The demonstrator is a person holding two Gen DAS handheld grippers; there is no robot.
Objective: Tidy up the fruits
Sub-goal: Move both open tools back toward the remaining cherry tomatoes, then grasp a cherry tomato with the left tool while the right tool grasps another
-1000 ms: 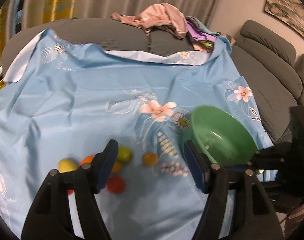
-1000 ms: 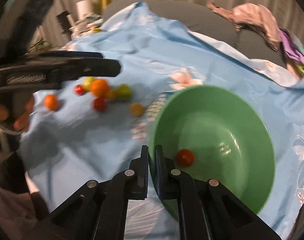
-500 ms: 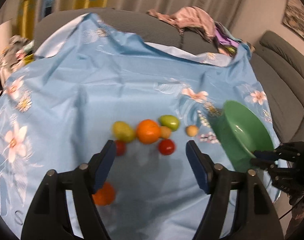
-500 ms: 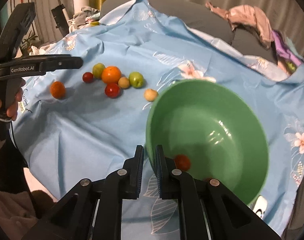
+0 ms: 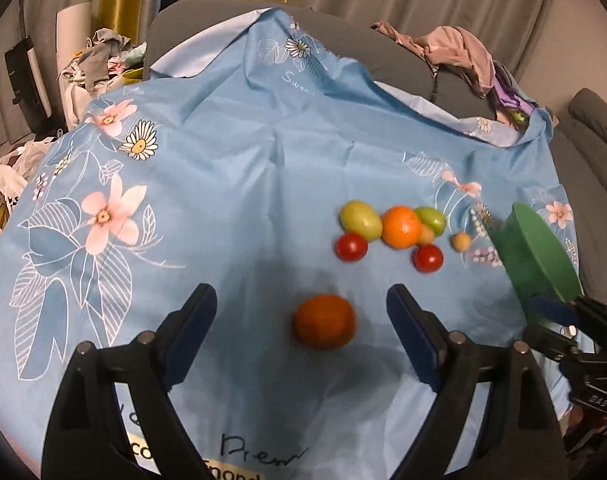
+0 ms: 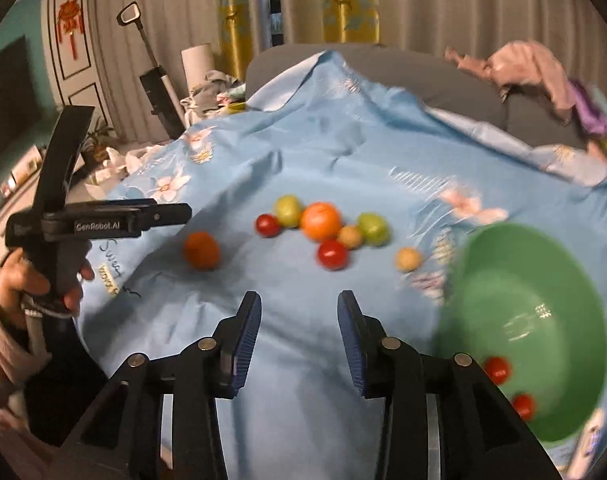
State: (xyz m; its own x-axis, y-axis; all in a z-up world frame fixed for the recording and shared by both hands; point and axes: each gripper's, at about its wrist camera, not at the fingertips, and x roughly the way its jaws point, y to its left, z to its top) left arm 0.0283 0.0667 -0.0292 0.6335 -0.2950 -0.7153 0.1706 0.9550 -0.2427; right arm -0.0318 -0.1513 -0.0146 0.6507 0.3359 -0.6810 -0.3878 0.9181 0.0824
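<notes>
Several fruits lie on a blue flowered cloth. A lone orange-red fruit lies just ahead of my open, empty left gripper, between its fingers. Beyond sits a cluster: an orange, green fruits, red tomatoes and small tan fruits. A green bowl at the right holds two red tomatoes. My right gripper is open and empty, left of the bowl.
The cloth covers a grey sofa with a heap of clothes at the back right. Clutter, a paper roll and a vacuum stand at the left beyond the cloth's edge.
My right gripper has let go of the bowl's rim and opened, shifting left. My left gripper has swung left and nearer, so the lone orange-red fruit now lies between its fingers.
</notes>
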